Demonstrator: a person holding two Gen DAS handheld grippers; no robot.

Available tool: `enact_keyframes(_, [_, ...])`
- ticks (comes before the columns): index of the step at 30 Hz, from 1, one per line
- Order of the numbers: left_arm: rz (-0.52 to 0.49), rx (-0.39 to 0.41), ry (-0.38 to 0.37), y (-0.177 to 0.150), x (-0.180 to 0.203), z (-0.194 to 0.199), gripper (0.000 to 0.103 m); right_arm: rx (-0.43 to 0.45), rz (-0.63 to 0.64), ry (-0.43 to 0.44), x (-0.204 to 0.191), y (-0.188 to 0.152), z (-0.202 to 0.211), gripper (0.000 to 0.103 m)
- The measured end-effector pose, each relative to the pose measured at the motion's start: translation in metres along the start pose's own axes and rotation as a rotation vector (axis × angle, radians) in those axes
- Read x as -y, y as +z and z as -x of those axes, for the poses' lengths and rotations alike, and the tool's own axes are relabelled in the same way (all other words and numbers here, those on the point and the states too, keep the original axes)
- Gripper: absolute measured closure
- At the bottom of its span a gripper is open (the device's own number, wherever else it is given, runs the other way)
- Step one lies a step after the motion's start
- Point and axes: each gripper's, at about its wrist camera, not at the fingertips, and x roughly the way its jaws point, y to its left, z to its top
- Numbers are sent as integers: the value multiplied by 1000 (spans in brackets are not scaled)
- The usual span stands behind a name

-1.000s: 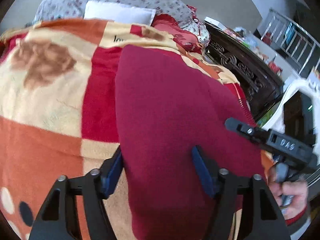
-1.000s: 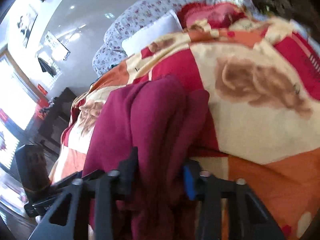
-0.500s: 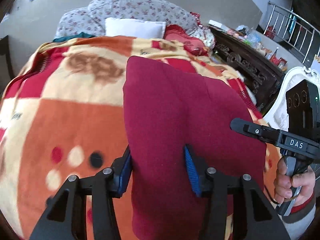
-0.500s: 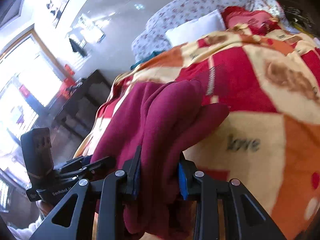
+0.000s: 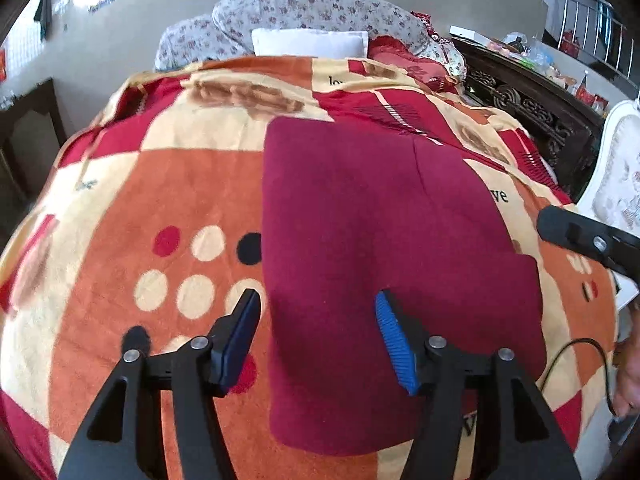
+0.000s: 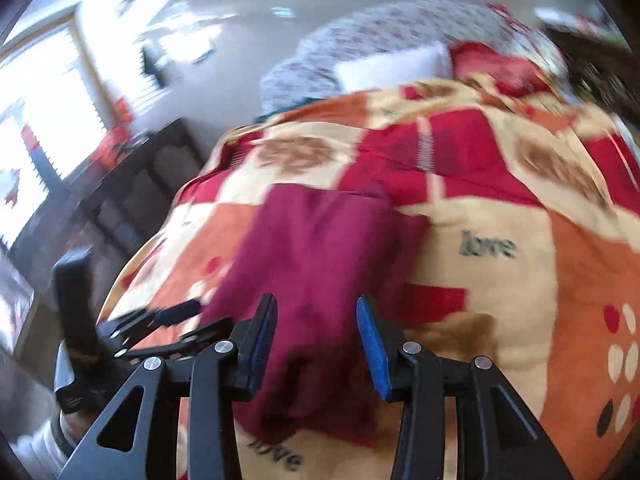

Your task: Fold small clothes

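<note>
A dark red garment [image 5: 360, 240] lies folded and flat on the patterned blanket [image 5: 160, 184]. My left gripper [image 5: 316, 320] hovers over its near left edge. Its jaws are opening, with the cloth below and between them, and the blue pads [image 5: 390, 332] do not press on it. In the right wrist view, which is blurred, the garment [image 6: 320, 248] runs forward from my right gripper [image 6: 316, 332]. Those jaws are opening too, astride the near end of the cloth. The right gripper [image 5: 580, 240] also shows at the left view's right edge.
Floral and white pillows [image 5: 308, 42] lie at the far end of the bed. Dark carved furniture [image 5: 532, 108] and a white chair [image 5: 616, 168] stand on the right, and a dark cabinet [image 6: 132, 200] on the left. A person's hand [image 5: 628, 376] and a cable are at the right.
Both grippers have drawn back toward the near end of the bed and let go of the garment. The cloth, bunched in the right jaws before, now lies flat.
</note>
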Motion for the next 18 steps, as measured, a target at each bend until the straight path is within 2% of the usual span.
enact_keyframes(4, [-2,17,32,-4,0,6,37,-41,129,-76,-29,-12,-14,59])
enact_keyframes(9, [14,26,44,-9,-3,9,35,-133,140,-241,-11,-32,-45,59])
enact_keyframes(12, [11,41,65,-9,-1,11,35,-117,58,-182,-1,-39,-40,59])
enact_keyframes(15, [1,65,95,-10,4,16,35,-73,41,-174,-6,-37,-23,59])
enact_keyframes(18, [3,88,107,-11,7,26,32,-19,46,-189,-14,-32,-6,49])
